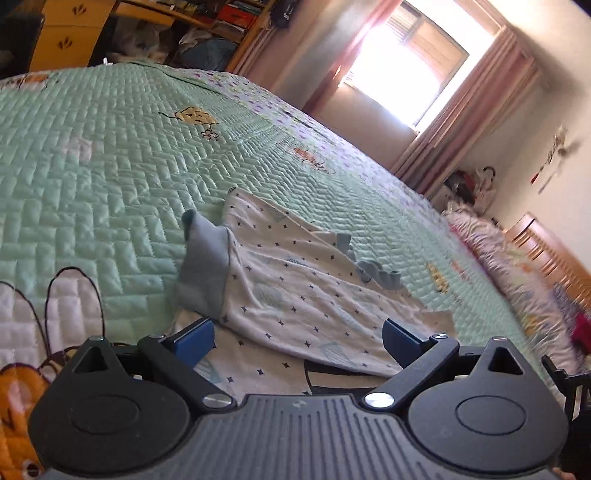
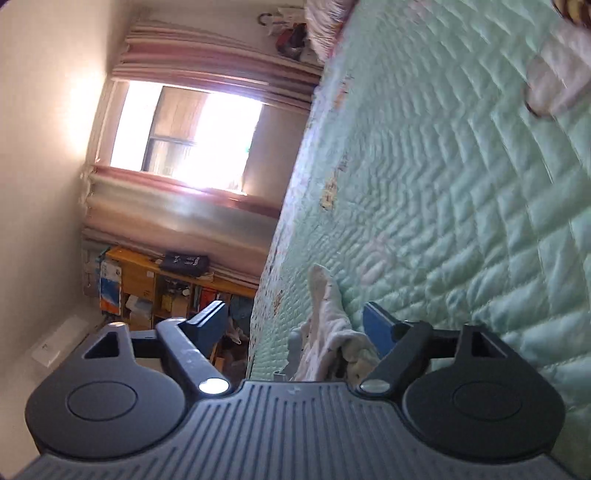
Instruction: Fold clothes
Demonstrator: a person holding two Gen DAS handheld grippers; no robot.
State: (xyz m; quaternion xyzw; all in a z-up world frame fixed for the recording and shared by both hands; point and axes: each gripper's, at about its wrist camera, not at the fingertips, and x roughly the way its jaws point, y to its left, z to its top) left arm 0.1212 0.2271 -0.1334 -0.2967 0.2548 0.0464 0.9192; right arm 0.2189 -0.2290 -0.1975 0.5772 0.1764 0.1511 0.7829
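my left tongs (image 1: 297,341): wide apart, nothing pinched
my right tongs (image 2: 295,328): apart too
garment (image 1: 295,288): rumpled on quilt (image 1: 110,166)
tip: I'd pinch one layer at the hem

A home bedroom: a wide bed under a mint-green quilted bedspread (image 1: 122,155) with cartoon patches, a pink-curtained bright window (image 1: 410,70) beyond it, and cluttered orange wooden shelves (image 2: 147,284) beside that window.

The garment (image 1: 295,295) is lying on the bed (image 1: 110,166), near its closer edge. Beyond the bed's far side the window (image 1: 406,70) is standing, with the shelf unit (image 1: 207,22) left of it and the pillow (image 1: 491,247) sitting at the bed's right end.
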